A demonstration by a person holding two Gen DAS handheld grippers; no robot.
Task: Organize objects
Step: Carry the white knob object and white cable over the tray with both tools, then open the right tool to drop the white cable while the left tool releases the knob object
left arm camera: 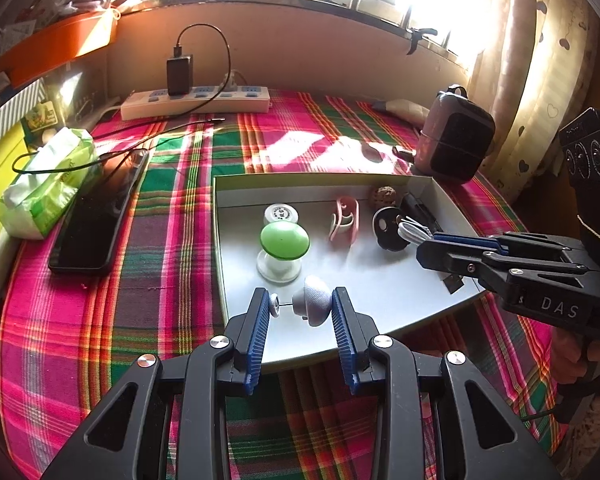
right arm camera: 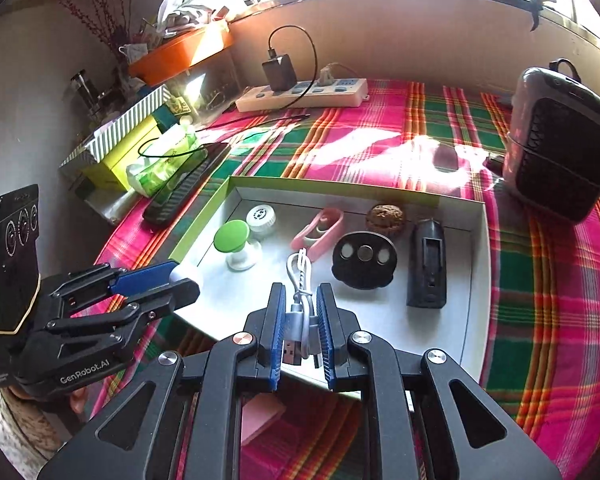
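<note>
The left tool clamps a small grey fabric-domed knob on a thin pin over the shallow white box. The right tool pinches a coiled white USB cable above the box's near edge.

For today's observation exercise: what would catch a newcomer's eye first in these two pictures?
The bright pink-and-green plaid tablecloth comes first, with a shallow white box on it. Above the box's near edge, the left gripper is closed on a small grey padded piece and the right gripper on a coiled white USB cable. A green-capped mushroom-shaped object stands inside.
</note>
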